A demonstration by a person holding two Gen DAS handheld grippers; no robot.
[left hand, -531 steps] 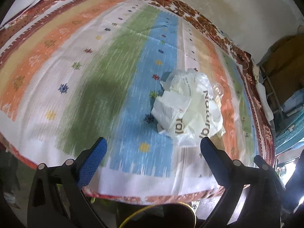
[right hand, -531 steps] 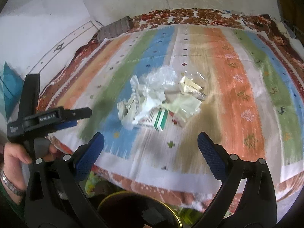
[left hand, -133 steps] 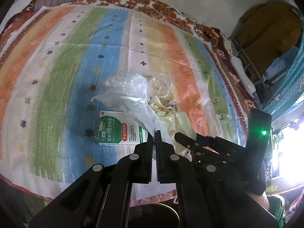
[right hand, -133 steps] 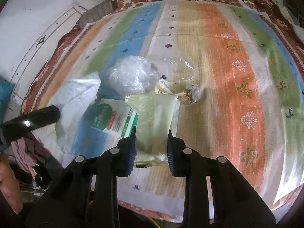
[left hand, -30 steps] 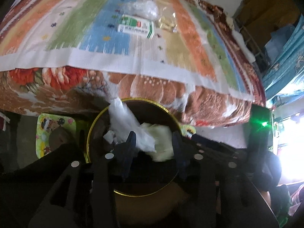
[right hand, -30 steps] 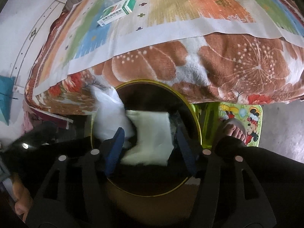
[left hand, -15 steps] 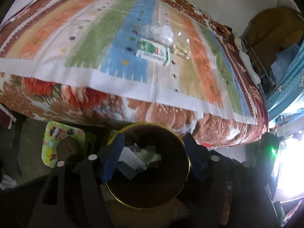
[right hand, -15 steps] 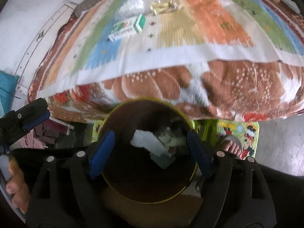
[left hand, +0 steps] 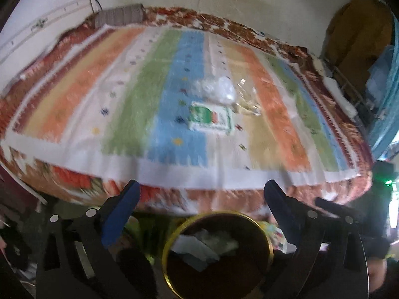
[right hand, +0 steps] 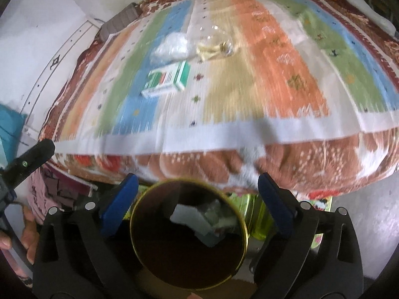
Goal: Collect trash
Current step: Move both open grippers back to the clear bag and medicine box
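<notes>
The left gripper [left hand: 199, 194] stands wide open, its blue-padded fingers [left hand: 119, 211] spread far apart with nothing between them. The right gripper [right hand: 197, 189] is likewise spread wide and holds nothing; its blue pads [right hand: 118, 204] frame the bin below.

Just under both grippers, at the near edge of each view, sits a round dark bin with a gold metal rim [left hand: 268, 239] [right hand: 239, 214], on the floor against the near side of the bed. Inside it lie crumpled white and pale-green scraps of paper and plastic [left hand: 202, 244] [right hand: 199, 214].

Farther off, on the striped bedcover of orange, green, blue and tan bands [left hand: 149, 87] [right hand: 274, 74], the remaining trash lies in a small cluster near the middle. Nearest is a flat green-and-white cardboard box [left hand: 210, 119] [right hand: 167, 79]. Just beyond it, touching or nearly so, is a crumpled clear plastic bag [left hand: 217, 89] [right hand: 172, 43]. To the right of that bag lies a clear wrapper with yellowish contents [left hand: 247, 99] [right hand: 214, 44]; motion blur hides its detail.

At the far left corner of the bed rests a grey striped cushion [left hand: 119, 17] [right hand: 122, 20].
</notes>
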